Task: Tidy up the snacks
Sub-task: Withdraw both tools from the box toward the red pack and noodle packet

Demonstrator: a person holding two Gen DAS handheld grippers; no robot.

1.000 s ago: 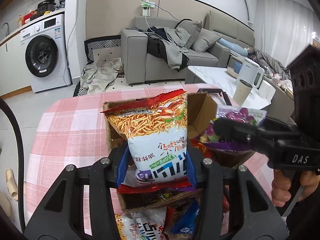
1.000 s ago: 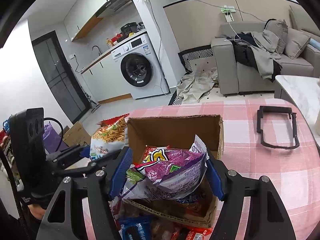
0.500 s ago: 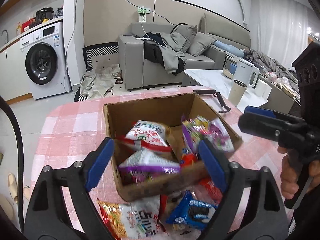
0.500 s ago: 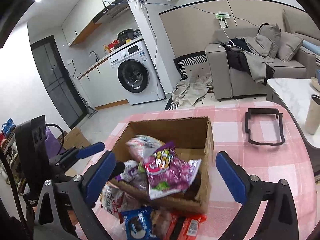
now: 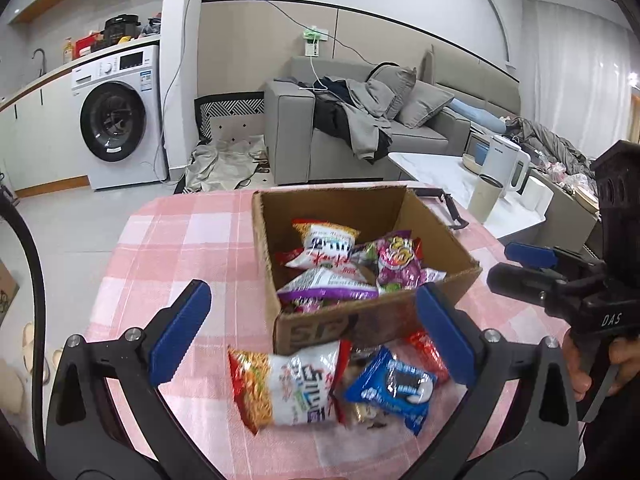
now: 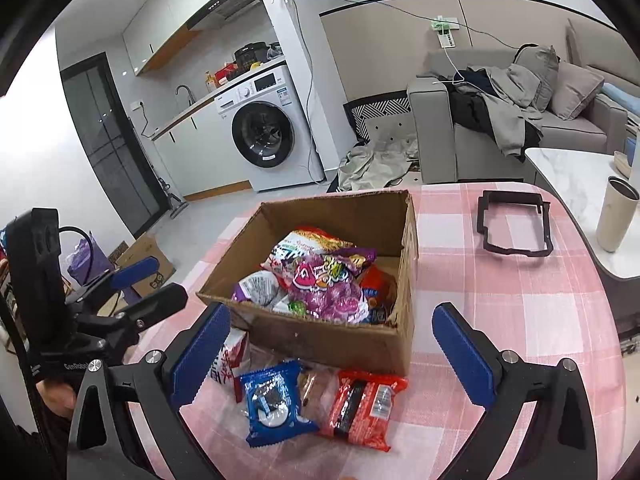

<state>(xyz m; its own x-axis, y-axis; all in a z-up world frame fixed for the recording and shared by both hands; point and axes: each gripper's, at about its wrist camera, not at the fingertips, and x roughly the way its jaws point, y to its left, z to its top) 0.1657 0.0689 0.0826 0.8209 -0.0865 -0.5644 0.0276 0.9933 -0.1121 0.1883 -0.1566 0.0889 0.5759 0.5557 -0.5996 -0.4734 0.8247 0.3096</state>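
Note:
A cardboard box (image 5: pixel 436 236) (image 6: pixel 320 338) on the pink checked table holds several snack bags, among them a white noodle bag (image 5: pixel 324 242) and a purple bag (image 5: pixel 396 260) (image 6: pixel 332 280). In front of the box lie a noodle snack bag (image 5: pixel 288 386), a blue cookie pack (image 5: pixel 392 390) (image 6: pixel 272 404) and a red pack (image 6: pixel 364 408). My left gripper (image 5: pixel 316 336) is open and empty above the loose snacks. My right gripper (image 6: pixel 332 354) is open and empty near the box's front wall.
A black rectangular frame (image 6: pixel 514 224) lies on the table (image 6: pixel 520 320) beyond the box. A beige cup (image 6: pixel 616 220) and a white kettle (image 5: pixel 504 170) stand on the marble side table at right. A sofa and washing machine stand behind.
Both grippers opened and dropped their snack bags into the box, then pulled back toward me and rose. The noodle bag and the purple bag now lie in the box.

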